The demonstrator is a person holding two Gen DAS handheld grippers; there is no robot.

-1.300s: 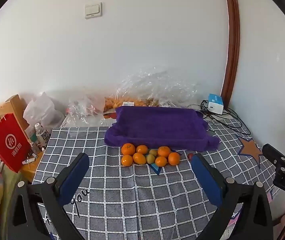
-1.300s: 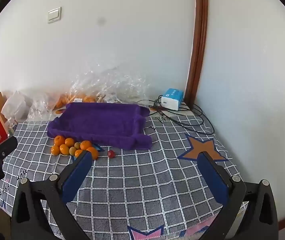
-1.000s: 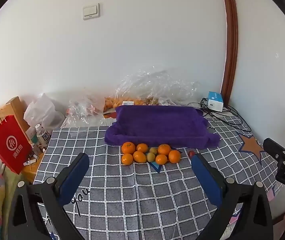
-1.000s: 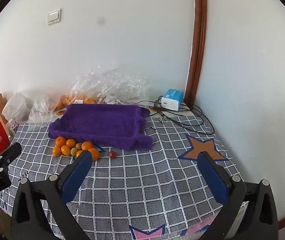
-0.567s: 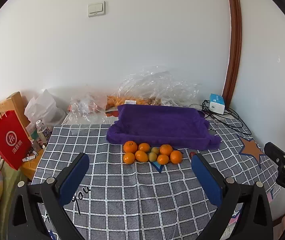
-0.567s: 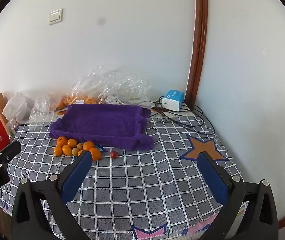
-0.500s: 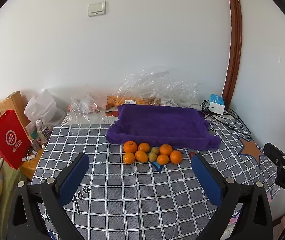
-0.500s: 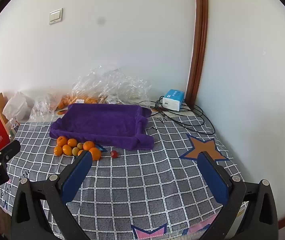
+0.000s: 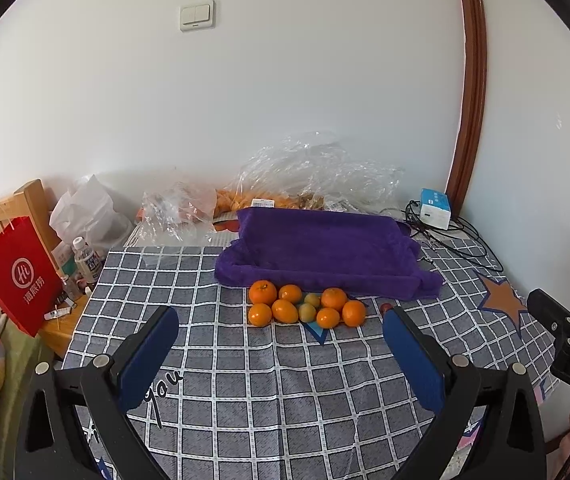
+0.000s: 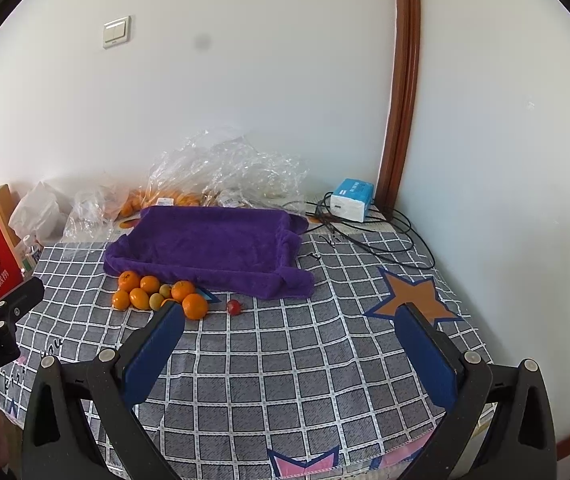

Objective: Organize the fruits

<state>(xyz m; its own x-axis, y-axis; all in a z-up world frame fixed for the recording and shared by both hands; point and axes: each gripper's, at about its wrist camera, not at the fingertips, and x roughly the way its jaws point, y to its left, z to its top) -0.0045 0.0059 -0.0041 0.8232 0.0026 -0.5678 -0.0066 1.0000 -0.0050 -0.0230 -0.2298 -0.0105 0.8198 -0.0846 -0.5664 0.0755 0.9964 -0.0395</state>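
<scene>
A cluster of several oranges [image 9: 263, 293] with two small greenish fruits [image 9: 307, 312] lies on the checked tablecloth just in front of a purple towel tray [image 9: 325, 248]. A small red fruit [image 10: 234, 307] lies to the cluster's right. The oranges [image 10: 195, 306] and the tray [image 10: 213, 244] also show in the right wrist view. My left gripper [image 9: 281, 344] is open and empty, above the table's near side. My right gripper [image 10: 293, 344] is open and empty, to the right of the fruit.
Clear plastic bags [image 9: 317, 172] with more fruit lie behind the tray by the wall. A blue-white box [image 9: 435, 208] with black cables sits at the back right. A red paper bag [image 9: 17, 276], a bottle [image 9: 87, 258] and a wooden chair stand off the table's left edge.
Both grippers have drifted slightly, so the scene has shifted a little in both views. Nothing on the table has moved. Both grippers stay open.
</scene>
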